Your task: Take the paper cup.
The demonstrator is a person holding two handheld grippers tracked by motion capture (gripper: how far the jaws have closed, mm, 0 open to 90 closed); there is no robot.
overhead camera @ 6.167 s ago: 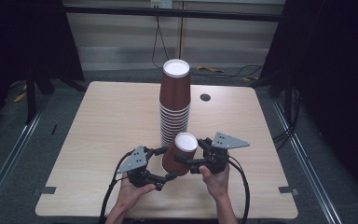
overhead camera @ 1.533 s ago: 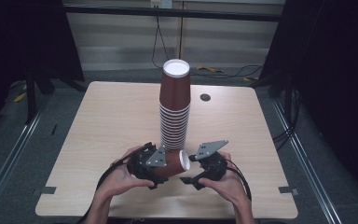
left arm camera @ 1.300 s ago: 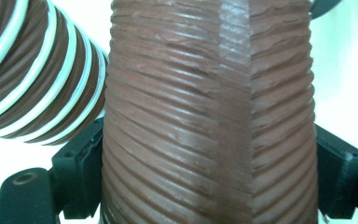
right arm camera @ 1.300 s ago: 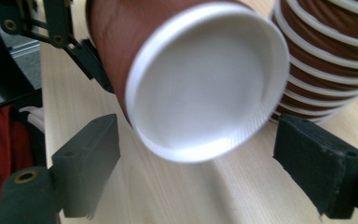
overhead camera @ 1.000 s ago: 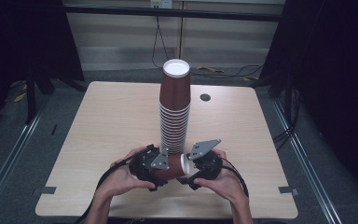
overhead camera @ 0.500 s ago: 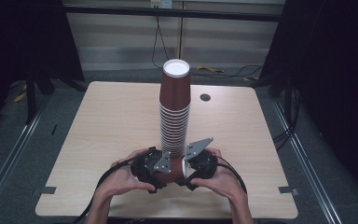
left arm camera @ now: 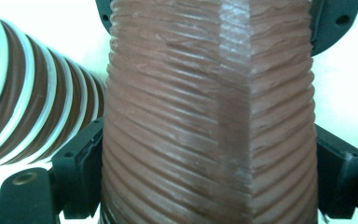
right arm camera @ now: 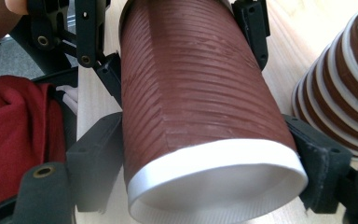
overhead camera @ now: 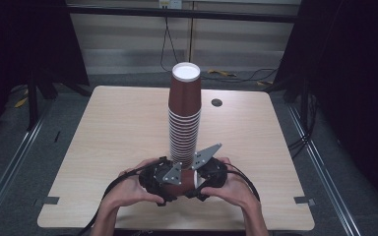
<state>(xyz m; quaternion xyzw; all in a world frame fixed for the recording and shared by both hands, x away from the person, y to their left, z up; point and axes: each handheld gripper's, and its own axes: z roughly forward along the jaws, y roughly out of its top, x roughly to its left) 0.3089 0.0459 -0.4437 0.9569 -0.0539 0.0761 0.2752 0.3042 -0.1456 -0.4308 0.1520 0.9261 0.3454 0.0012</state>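
In the high view, hand-held grippers hide most of the brown cup (overhead camera: pixel 183 178).

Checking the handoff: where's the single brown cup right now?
In the high view the brown cup lies on its side near the table's front edge, between the left tool and right tool, just in front of the cup stack.

**A pale wooden surface in a dark-curtained room**

The surface (overhead camera: pixel 118 137) is light wood with rounded corners and a small round dark hole (overhead camera: pixel 217 103) near its far edge. It stands on a grey floor (overhead camera: pixel 19 162), where metal rails (overhead camera: pixel 10 169) run along both sides. Black curtains (overhead camera: pixel 24 39) hang at the left and right. Behind, a beige panelled wall (overhead camera: pixel 128 44) is crossed by a dark horizontal bar (overhead camera: pixel 128 11). A black cable (overhead camera: pixel 166 44) hangs down the wall, and more cables (overhead camera: pixel 236 76) lie on the floor at its foot
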